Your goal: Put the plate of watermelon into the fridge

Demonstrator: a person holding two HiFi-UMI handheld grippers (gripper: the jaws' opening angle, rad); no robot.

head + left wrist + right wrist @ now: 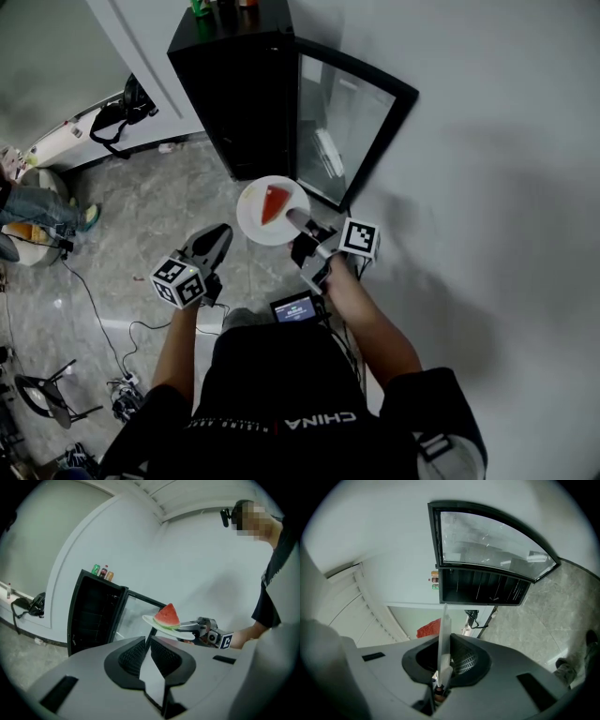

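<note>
**Watermelon plate held in the air in front of the open fridge**

The plate (251, 223) is white and round. It is held about level above the floor (141, 216), just in front of the black fridge (239, 103) and not inside it. The fridge's glass door (342, 127) stands swung open to the right of the plate in the head view.

The right gripper (298, 220) has its jaws clamped on the plate's rim at the edge nearest the person's right hand. In the right gripper view the plate shows edge-on as a thin pale line, pinched between the two pads.

One wedge of watermelon (273, 203) sits near the middle of the plate. It is red, with a thin green rind. In the left gripper view it stands on its rind with its tip pointing up. In the head view its long axis runs from the plate's fridge-side edge toward the edge nearest the person.

The left gripper (217, 239) hangs to the left of the plate, apart from it and pointing toward the fridge. Its jaws are all but together with nothing between them.

A few bottles (220, 7) stand on top of the fridge.
</note>
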